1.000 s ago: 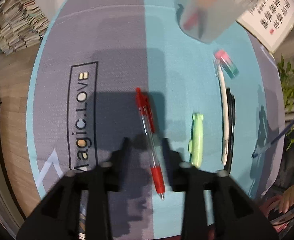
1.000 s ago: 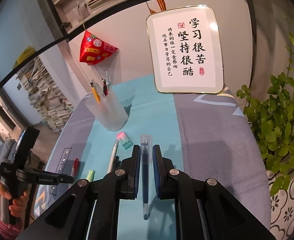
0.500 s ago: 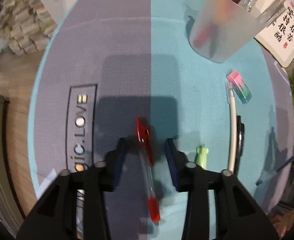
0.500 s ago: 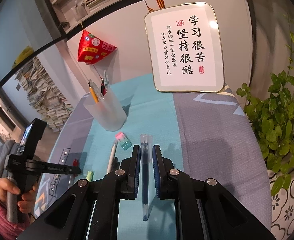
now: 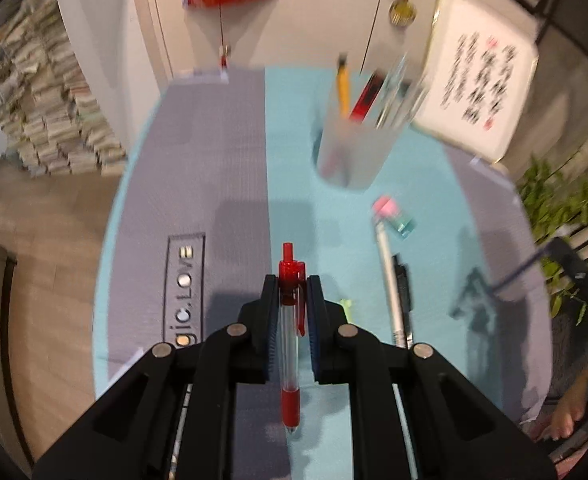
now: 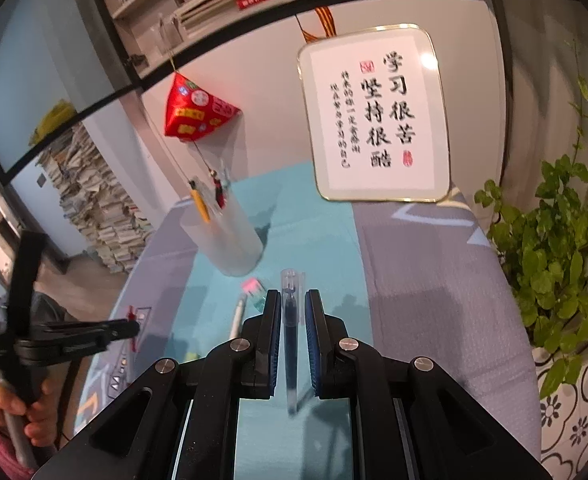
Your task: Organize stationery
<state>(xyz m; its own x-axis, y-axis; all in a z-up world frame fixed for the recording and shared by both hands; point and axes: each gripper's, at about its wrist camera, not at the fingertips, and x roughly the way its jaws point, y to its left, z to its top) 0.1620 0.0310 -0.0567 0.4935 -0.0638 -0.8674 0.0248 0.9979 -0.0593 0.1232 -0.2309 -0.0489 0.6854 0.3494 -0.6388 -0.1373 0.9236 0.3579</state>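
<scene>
Grey and turquoise cloth covers the table [image 5: 230, 184], with a white wall behind it. Above that cloth, a red retractable ballpoint pen with a clear barrel [image 5: 290, 344] is clamped between the fingers of the left gripper [image 5: 293, 292], which are closed tight against its red clip end; the writing tip points toward the near edge. A blue gel pen with a clear cap [image 6: 291, 332] is held in the same manner by the right gripper [image 6: 292, 304], its fingers drawn in almost fully against the barrel, the capped end pointing away.

On the turquoise strip, far from the grippers, a frosted translucent plastic pen cup [image 5: 356, 148] is seen standing, with a yellow pencil and a red pen among its contents. Near the cup, a pink and green eraser [image 5: 394, 216] lies on the cloth, and just beside it a long white pen [image 5: 392, 288] is laid, with a black pen [image 5: 403, 280] along its right side. A small pale green item [image 5: 346, 305] is partly hidden behind the left gripper's right finger.

Against the wall at the far right, a gold-edged white plaque with black calligraphy [image 6: 378, 116] is propped. A red fabric pyramid ornament [image 6: 196, 110] is hung to its left, and a leafy green plant in a patterned pot [image 6: 562, 240] is seen at the right edge.
</scene>
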